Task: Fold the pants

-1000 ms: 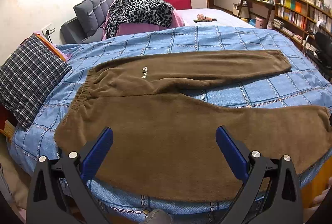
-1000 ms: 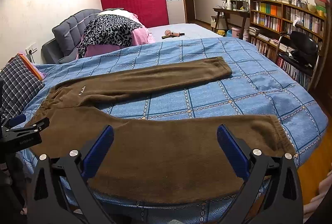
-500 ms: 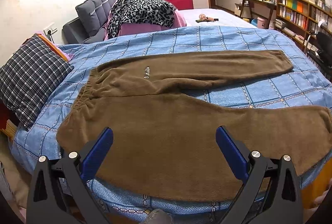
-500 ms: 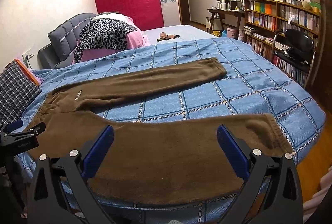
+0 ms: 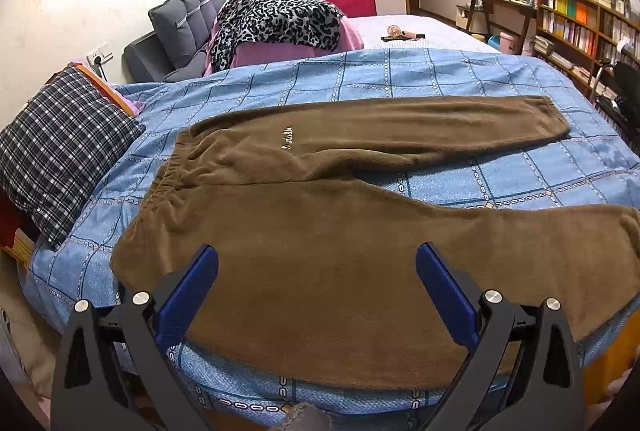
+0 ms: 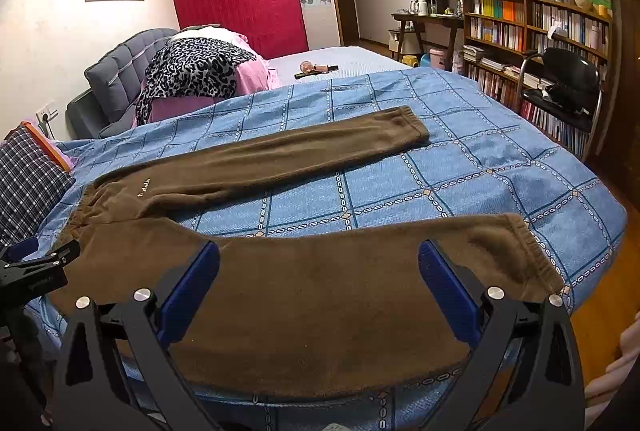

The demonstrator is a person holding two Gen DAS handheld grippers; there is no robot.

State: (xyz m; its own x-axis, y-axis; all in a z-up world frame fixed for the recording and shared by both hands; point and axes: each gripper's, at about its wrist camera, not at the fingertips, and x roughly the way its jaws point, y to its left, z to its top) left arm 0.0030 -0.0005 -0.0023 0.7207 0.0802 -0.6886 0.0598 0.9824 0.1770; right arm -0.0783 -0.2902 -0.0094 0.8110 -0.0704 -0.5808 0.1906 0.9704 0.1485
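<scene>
A plaid pillow (image 5: 60, 147) sits at the left edge of a bed under a blue checked quilt (image 5: 420, 71), where brown fleece pants (image 5: 320, 231) lie spread flat, waistband toward the pillow and the two legs splayed apart to the right, the far leg angled toward the bookshelves (image 6: 532, 27). The left gripper (image 5: 318, 283) hangs over the seat of the pants near the waistband, jaws spread wide and holding nothing; the right gripper (image 6: 320, 285) hangs over the near leg short of its cuff, equally wide and empty. Over the past second both cameras have pulled slightly back and up: the pants sit a little lower and smaller in each view, and more of the room shows above the bed. The cloth itself has not shifted. That suggests the pants are now laid out and the person is lining up for the first fold, probably bringing one leg over the other; no fold has been made yet.
</scene>
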